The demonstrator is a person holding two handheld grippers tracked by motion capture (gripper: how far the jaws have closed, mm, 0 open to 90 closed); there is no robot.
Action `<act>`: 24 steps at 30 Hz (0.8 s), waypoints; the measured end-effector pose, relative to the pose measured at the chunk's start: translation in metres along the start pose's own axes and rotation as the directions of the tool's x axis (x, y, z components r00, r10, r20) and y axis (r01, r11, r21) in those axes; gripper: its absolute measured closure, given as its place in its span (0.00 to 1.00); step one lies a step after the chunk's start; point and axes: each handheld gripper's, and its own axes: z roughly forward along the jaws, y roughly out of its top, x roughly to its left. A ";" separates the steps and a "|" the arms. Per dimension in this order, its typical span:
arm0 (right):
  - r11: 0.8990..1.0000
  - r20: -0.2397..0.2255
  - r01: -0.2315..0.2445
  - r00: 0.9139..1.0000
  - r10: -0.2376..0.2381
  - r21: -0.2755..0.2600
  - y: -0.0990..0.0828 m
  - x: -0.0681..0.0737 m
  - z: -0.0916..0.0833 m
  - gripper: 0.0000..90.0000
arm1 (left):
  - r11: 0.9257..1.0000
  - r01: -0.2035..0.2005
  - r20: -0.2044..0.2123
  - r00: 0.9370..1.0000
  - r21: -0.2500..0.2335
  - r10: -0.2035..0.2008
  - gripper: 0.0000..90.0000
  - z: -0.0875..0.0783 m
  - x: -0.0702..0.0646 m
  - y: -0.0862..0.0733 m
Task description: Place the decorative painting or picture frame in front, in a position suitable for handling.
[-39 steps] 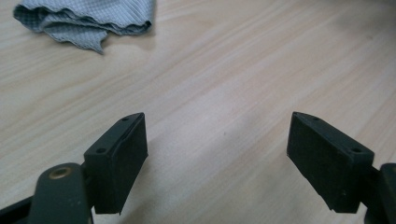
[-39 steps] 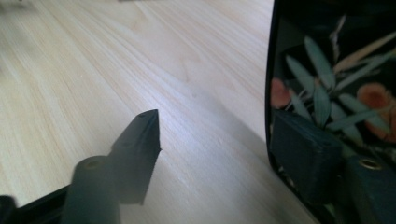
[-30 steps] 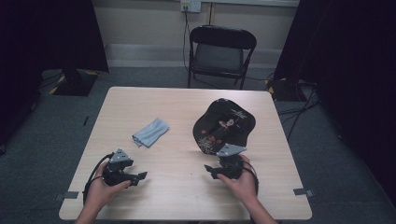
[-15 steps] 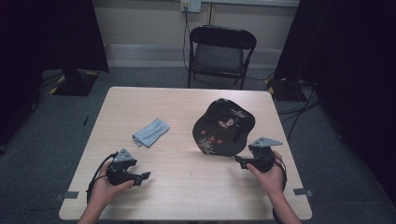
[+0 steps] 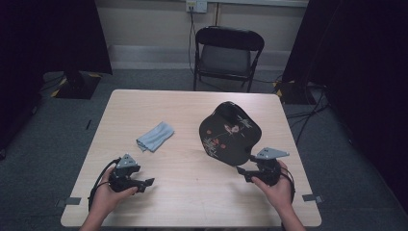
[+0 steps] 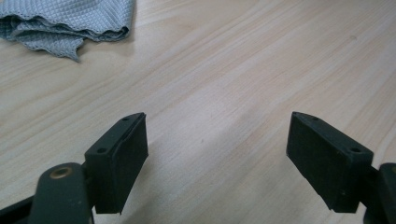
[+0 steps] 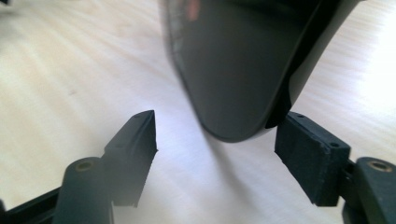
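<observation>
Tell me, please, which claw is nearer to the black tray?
Right. The right claw sits at the black tray's near edge, jaws open around its rim; the left claw rests across the table, nearer the blue cloth.

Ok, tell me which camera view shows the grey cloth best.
The high view: the whole cloth lies crumpled on the table, left of the black tray. The left gripper view catches part of it at the top left, close enough to show the weave. The right gripper view looks at the tray instead.

left gripper (image 5: 144, 184): fingers wide apart, low | right gripper (image 5: 243, 173): fingers apart, just been closing
</observation>
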 end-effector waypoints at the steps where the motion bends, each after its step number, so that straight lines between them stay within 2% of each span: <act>1: 1.000 0.000 0.000 1.000 0.000 0.000 0.000 0.000 0.000 0.33 | 1.000 0.000 0.000 1.000 0.000 0.000 0.23 0.000 0.000 0.000; 2: 1.000 -0.015 0.007 1.000 -0.007 -0.003 -0.003 0.010 -0.003 0.35 | 1.000 -0.008 0.000 1.000 0.000 0.008 0.23 0.000 -0.001 0.001; 3: 1.000 -0.015 0.007 1.000 -0.007 -0.003 -0.003 0.010 -0.003 0.35 | 1.000 -0.008 0.000 1.000 0.000 0.008 0.23 0.000 -0.001 0.001; 4: 1.000 -0.029 0.022 0.999 -0.023 -0.008 -0.004 0.017 -0.006 0.40 | 1.000 -0.011 0.004 1.000 -0.004 0.011 0.23 -0.001 -0.002 0.002; 7: 1.000 -0.023 0.008 1.000 -0.008 -0.018 -0.003 0.019 -0.007 0.42 | 1.000 -0.009 0.008 1.000 -0.004 0.010 0.23 0.000 -0.003 0.002; 8: 0.999 -0.023 -0.024 0.999 0.023 -0.035 0.001 0.018 -0.006 0.49 | 1.000 -0.010 0.009 1.000 -0.002 0.010 0.23 0.000 -0.003 0.002; 11: 0.998 -0.007 -0.048 0.999 0.048 -0.039 0.006 0.016 -0.003 0.55 | 1.000 -0.006 0.015 1.000 -0.005 0.006 0.23 0.000 -0.003 0.003; 12: 0.996 -0.007 -0.078 0.997 0.078 -0.043 0.010 0.013 0.001 0.64 | 1.000 0.001 0.016 1.000 -0.011 0.000 0.24 -0.001 -0.001 0.003; 13: 0.996 -0.007 -0.078 0.997 0.078 -0.043 0.010 0.013 0.001 0.64 | 1.000 0.001 0.016 1.000 -0.011 0.000 0.24 -0.001 -0.001 0.003; 14: 0.993 -0.011 -0.102 0.995 0.102 -0.052 0.011 0.012 0.005 0.71 | 1.000 0.004 0.013 1.000 -0.016 -0.004 0.25 -0.001 0.000 0.004; 15: 0.993 -0.011 -0.102 0.995 0.102 -0.052 0.011 0.012 0.005 0.71 | 1.000 0.007 0.015 1.000 -0.015 -0.007 0.25 -0.002 0.001 0.004; 16: 0.990 -0.022 -0.129 0.992 0.128 -0.065 0.011 0.011 0.005 0.83 | 1.000 0.019 0.013 1.000 -0.016 -0.019 0.26 -0.001 0.003 0.005; 17: 0.990 -0.022 -0.129 0.992 0.128 -0.065 0.011 0.011 0.005 0.83 | 1.000 0.019 0.013 1.000 -0.016 -0.019 0.27 -0.001 0.003 0.005; 18: 0.988 -0.011 -0.138 0.990 0.137 -0.076 0.010 0.009 0.004 0.87 | 0.999 0.031 0.007 1.000 -0.009 -0.031 0.28 0.000 0.005 0.007; 23: 0.982 -0.018 -0.173 0.985 0.172 -0.075 0.006 0.006 0.001 0.87 | 1.000 0.023 -0.009 1.000 0.005 -0.023 0.32 0.005 0.008 0.013; 24: 0.981 0.000 -0.177 0.984 0.178 -0.075 0.004 0.005 -0.002 0.87 | 0.999 0.035 -0.020 0.999 0.001 -0.034 0.35 0.008 0.011 0.018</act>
